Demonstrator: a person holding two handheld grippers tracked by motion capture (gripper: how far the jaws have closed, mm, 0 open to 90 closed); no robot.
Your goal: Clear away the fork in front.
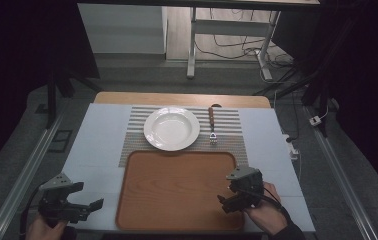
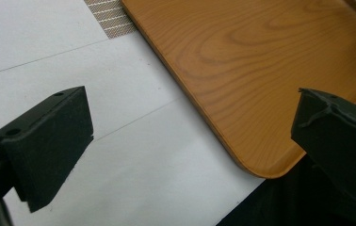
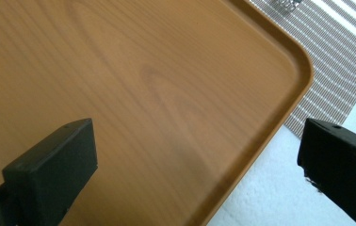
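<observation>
High view | left gripper [image 1: 93, 205] wide, beside tray [image 1: 177, 220] | right gripper [image 1: 225, 204] wide, seemingly over tray

A white-covered table [image 1: 97, 145] is carrying a striped mat [image 1: 229, 131] and a wooden tray [image 1: 177, 190], the tray lying between both grippers.

A white plate [image 1: 172, 129] sits on a striped placemat [image 1: 232, 131] at the far half of the bench [image 1: 97, 135]. Just right of the plate lies a fork [image 1: 211, 125] (wooden handle pointing away), apart from the plate's rim.
</observation>
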